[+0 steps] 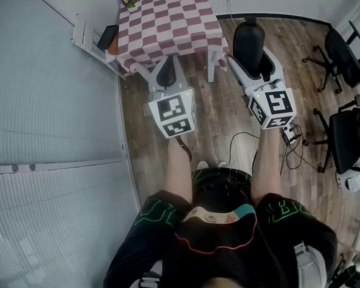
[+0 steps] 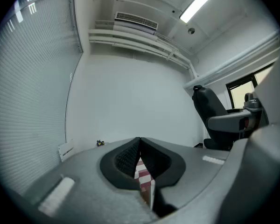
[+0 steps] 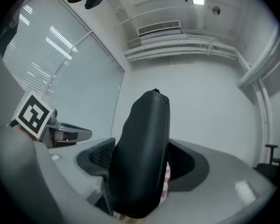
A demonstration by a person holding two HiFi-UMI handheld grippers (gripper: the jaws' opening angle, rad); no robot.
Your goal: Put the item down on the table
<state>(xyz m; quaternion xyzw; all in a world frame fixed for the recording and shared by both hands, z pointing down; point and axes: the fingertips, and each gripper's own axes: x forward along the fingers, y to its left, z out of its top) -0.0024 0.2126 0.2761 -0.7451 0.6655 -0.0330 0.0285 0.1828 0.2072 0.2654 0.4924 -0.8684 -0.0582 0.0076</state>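
My right gripper (image 1: 251,59) is shut on a black oval zip case (image 1: 249,39), which stands upright between wide-set jaws. In the right gripper view the case (image 3: 142,157) fills the gap between the ribbed pads (image 3: 99,158). It hangs in the air just off the front right corner of a table with a red-and-white checked cloth (image 1: 168,17). My left gripper (image 1: 167,71) hovers at the table's front edge. Its jaws are shut with nothing in them, and the left gripper (image 2: 139,146) shows a sliver of the cloth (image 2: 143,178) below its pads.
A small ornament (image 1: 129,2) sits on the table's far left corner. Left of the table, a white rack (image 1: 84,38) carries a black device (image 1: 107,38). Black office chairs (image 1: 342,53) stand to the right. A cable (image 1: 246,138) lies on the wooden floor. Blinds cover the wall on the left.
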